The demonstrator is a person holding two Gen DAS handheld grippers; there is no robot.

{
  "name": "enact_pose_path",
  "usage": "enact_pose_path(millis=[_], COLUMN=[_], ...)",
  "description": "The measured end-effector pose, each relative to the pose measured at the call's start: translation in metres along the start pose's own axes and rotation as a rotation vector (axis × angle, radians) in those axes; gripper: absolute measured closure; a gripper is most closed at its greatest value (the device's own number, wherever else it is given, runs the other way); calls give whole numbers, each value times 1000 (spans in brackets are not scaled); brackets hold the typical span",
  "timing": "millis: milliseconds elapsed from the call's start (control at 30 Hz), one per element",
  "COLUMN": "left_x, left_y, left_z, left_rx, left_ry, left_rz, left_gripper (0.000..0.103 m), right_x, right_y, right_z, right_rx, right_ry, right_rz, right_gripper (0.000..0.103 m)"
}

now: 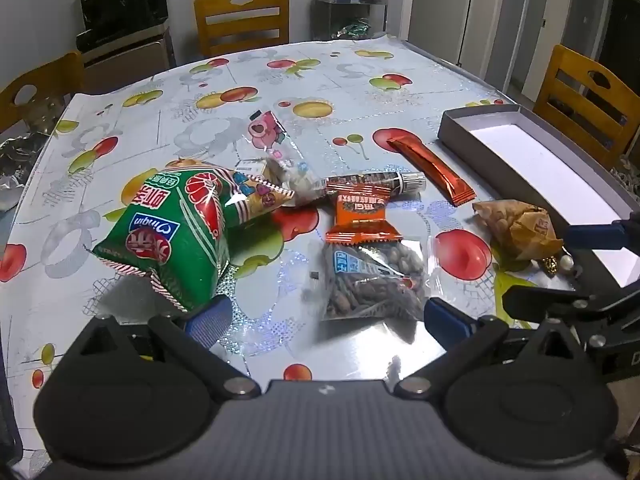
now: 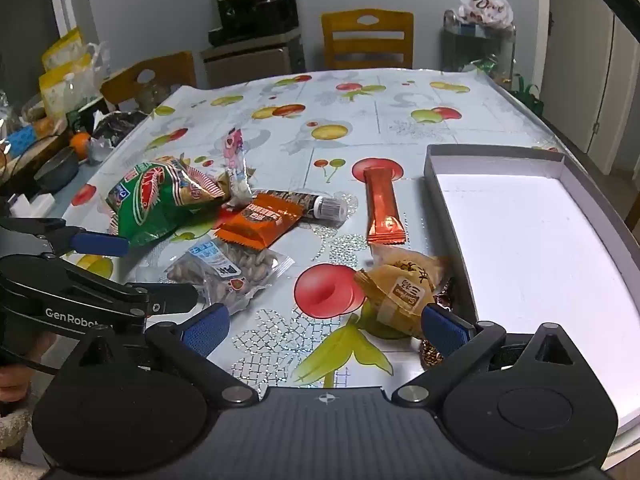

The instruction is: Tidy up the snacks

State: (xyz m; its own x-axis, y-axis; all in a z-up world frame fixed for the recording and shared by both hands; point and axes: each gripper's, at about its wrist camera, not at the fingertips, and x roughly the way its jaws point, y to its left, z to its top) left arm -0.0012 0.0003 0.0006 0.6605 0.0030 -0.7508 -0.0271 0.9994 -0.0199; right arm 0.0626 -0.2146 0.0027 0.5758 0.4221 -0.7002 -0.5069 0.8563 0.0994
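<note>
Snacks lie scattered on the fruit-print table [image 1: 320, 76]: a green bag [image 1: 176, 236] [image 2: 152, 204], a clear bag of seeds [image 1: 372, 276] [image 2: 228, 268], an orange packet [image 1: 360, 216] [image 2: 260, 220], a red stick pack [image 1: 432, 168] [image 2: 384, 204], a dark tube [image 1: 376, 182] [image 2: 320, 204], a pink-printed clear bag [image 1: 276, 148] [image 2: 236, 160] and a brown paper pack [image 1: 520, 232] [image 2: 400, 288]. A grey box [image 1: 532, 160] [image 2: 520, 240] with a white floor stands empty at the right. My left gripper [image 1: 324, 320] is open, near the seed bag. My right gripper [image 2: 324, 326] is open, near the brown pack.
Wooden chairs [image 1: 242, 20] [image 1: 584, 100] stand around the table. A dark cabinet [image 2: 256, 32] and a rack [image 2: 476, 44] with bags are at the back wall. Clutter, including an orange [image 2: 80, 142], sits off the table's left side. Small gold-wrapped sweets [image 2: 430, 354] lie by the box.
</note>
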Motion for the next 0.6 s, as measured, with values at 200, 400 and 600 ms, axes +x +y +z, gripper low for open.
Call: enact_pose_path(millis=[200, 400, 600], left_x=[-4, -4, -3], left_y=[5, -1, -5], left_z=[-3, -3, -4], left_rx=[9, 12, 21], left_ry=[-5, 3, 5], left_rz=[-7, 26, 23], left_gripper=[0, 0, 0], right_x=[1, 1, 0], right_y=[6, 9, 7], right_z=[0, 0, -1], right_rx=[-23, -25, -20], right_ry=[-7, -3, -6], right_rz=[-12, -15, -16], right_gripper=[0, 0, 0])
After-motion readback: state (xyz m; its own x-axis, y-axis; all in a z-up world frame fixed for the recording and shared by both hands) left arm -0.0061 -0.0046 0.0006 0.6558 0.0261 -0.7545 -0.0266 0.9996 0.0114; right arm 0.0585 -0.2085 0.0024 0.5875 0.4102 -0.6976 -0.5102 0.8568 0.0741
